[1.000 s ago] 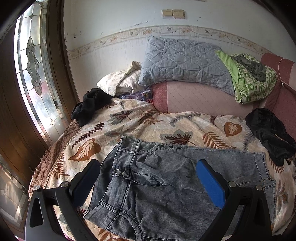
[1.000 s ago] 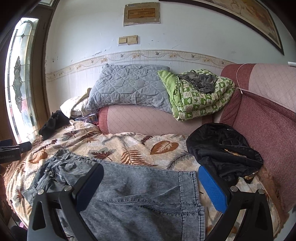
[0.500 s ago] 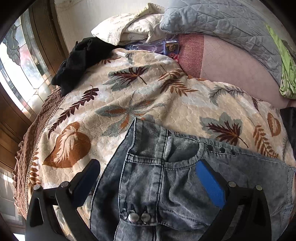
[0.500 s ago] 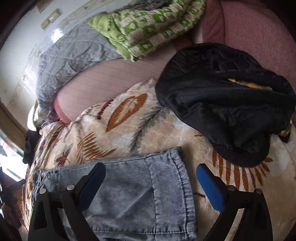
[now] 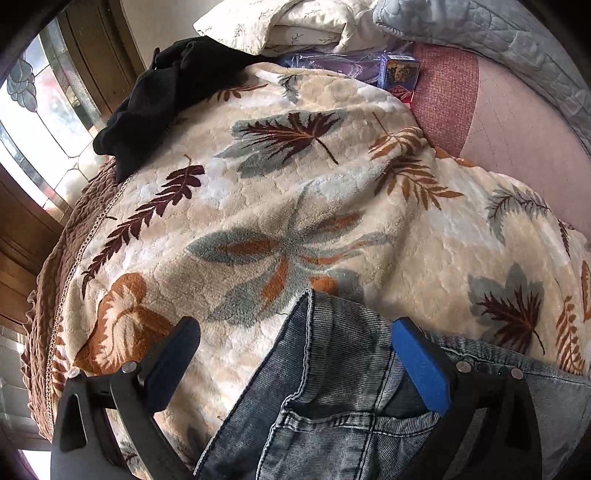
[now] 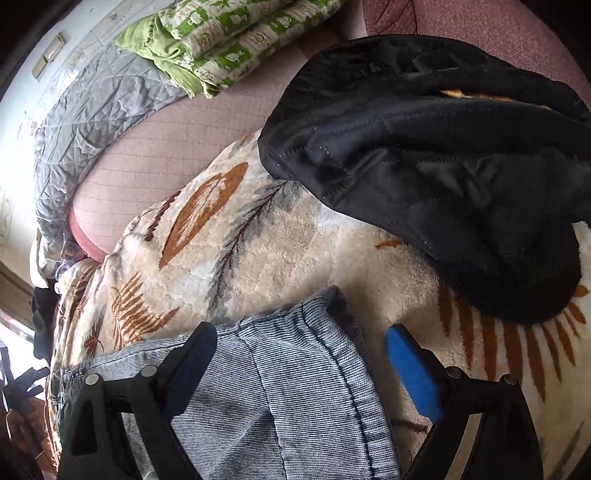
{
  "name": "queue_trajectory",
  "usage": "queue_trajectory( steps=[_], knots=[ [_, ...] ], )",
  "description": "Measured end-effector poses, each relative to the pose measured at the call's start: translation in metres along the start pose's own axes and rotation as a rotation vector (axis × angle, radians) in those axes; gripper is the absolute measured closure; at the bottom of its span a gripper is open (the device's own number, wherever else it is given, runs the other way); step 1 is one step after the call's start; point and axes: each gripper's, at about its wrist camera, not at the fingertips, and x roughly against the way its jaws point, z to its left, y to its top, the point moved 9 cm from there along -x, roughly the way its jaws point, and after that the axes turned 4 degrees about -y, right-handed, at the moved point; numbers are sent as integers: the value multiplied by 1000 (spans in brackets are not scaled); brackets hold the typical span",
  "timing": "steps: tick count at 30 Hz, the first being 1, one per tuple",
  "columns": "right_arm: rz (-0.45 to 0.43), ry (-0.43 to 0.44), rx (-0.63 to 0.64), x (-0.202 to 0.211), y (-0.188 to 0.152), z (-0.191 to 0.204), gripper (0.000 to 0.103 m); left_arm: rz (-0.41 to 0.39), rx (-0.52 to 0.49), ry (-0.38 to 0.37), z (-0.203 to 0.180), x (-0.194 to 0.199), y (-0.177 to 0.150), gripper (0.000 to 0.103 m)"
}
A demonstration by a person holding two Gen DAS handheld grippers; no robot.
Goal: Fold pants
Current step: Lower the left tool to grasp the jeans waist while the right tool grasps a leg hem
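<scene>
Grey-blue denim pants lie flat on a leaf-patterned blanket. In the left wrist view the waistband corner of the pants (image 5: 332,369) sits between the open fingers of my left gripper (image 5: 295,347), close above the cloth. In the right wrist view the hem corner of a pant leg (image 6: 295,362) lies between the open fingers of my right gripper (image 6: 301,345). Neither gripper holds the fabric. The middle of the pants is out of view.
The leaf blanket (image 5: 295,206) covers the bed. A black garment (image 6: 443,155) lies just beyond the hem. Another black garment (image 5: 166,96) lies far left by the window. Pillows (image 5: 295,26), a small box (image 5: 400,74), a green quilt (image 6: 229,40) and pink headboard (image 6: 166,147) are behind.
Both grippers have dropped low and forward over the pants, the left to the waistband corner, the right to the hem corner. Both stay open.
</scene>
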Motion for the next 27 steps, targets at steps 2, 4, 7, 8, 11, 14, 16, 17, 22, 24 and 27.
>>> queue_trajectory(
  steps=[2,4,7,8,11,14,16,17,22,24,27],
  knots=[
    [-1,-6,17,-2,0,2,9,17,-12,-19,-7,-9,0,6],
    [3,-5,24,-4,-2,4,10,58,-22,-48,-15,-21,-6,38],
    [2,1,22,-6,-2,5,15,80,-44,-70,-25,-32,-12,65],
    [0,7,20,-6,-2,6,17,65,-60,-64,-27,-32,-11,68],
    [7,19,27,-8,-1,9,20,52,-81,-71,-32,-30,-9,94],
    [18,46,12,-8,1,8,20,44,-67,-108,-37,-28,-6,96],
    [29,56,11,-7,3,6,20,56,-71,-110,-41,-32,-7,88],
    [30,56,4,-8,3,5,19,72,-72,-106,-42,-35,-9,87],
    [32,60,20,-12,4,7,19,36,-83,-90,-44,-34,-7,94],
    [28,61,28,-12,6,9,41,12,-101,-64,-38,-26,-8,100],
    [34,82,59,-9,7,14,83,-56,-77,-111,-33,0,0,100]
  ],
)
